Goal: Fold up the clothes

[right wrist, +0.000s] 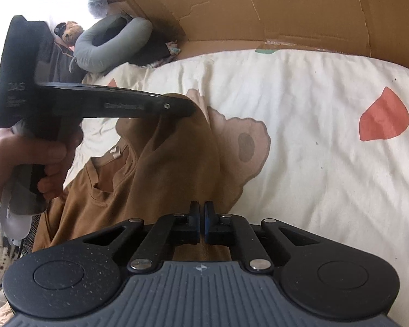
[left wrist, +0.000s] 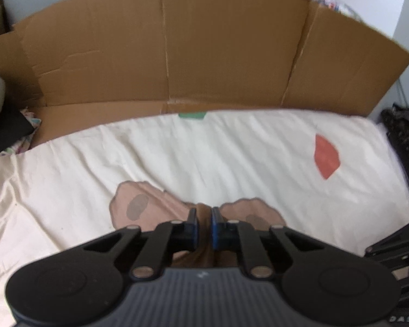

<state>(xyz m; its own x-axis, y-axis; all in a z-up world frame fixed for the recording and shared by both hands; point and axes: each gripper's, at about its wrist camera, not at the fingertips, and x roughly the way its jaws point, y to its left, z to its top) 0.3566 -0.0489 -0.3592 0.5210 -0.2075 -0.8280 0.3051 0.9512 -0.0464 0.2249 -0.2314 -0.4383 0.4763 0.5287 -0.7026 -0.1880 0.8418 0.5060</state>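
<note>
Brown shirt [right wrist: 139,190] lies bunched on cream bedsheet [right wrist: 313,177]. Left gripper [left wrist: 203,222] clamps a raised fold of it. Right gripper [right wrist: 201,222] pinches its fabric too

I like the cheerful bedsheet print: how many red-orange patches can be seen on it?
2. One large red-orange patch lies on the sheet's right side; a second patch peeks out at left, partly behind the left claw. The brown shirt may hide others.

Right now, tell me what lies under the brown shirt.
Under the brown shirt lies the cream bedsheet, with a tan bear print partly showing. The rest beneath is covered.
</note>
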